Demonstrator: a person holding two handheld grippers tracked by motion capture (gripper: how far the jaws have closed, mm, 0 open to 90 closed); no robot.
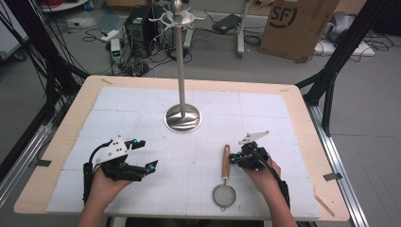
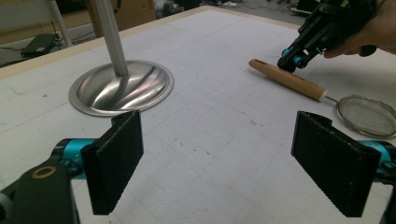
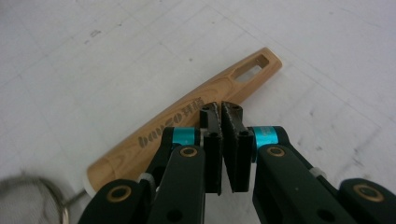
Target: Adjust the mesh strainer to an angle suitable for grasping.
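A small mesh strainer (image 1: 223,195) with a wooden handle (image 1: 226,161) lies on the white mat, handle pointing away from me. My right gripper (image 1: 235,160) is shut with nothing between its pads, its tips right beside the handle's far half. In the right gripper view the closed tips (image 3: 221,112) sit against the edge of the handle (image 3: 187,126), near its hanging slot. My left gripper (image 1: 147,153) rests open on the mat at the left, well apart from the strainer. The left gripper view shows its wide-open jaws (image 2: 229,163), the handle (image 2: 287,79) and the right gripper (image 2: 292,60) beyond.
A tall metal stand with hooks on top rises from a round steel base (image 1: 183,118) at the middle of the mat (image 1: 123,101). The wooden table edge (image 1: 302,109) frames the mat. Cables, equipment and a cardboard box (image 1: 295,26) are on the floor behind.
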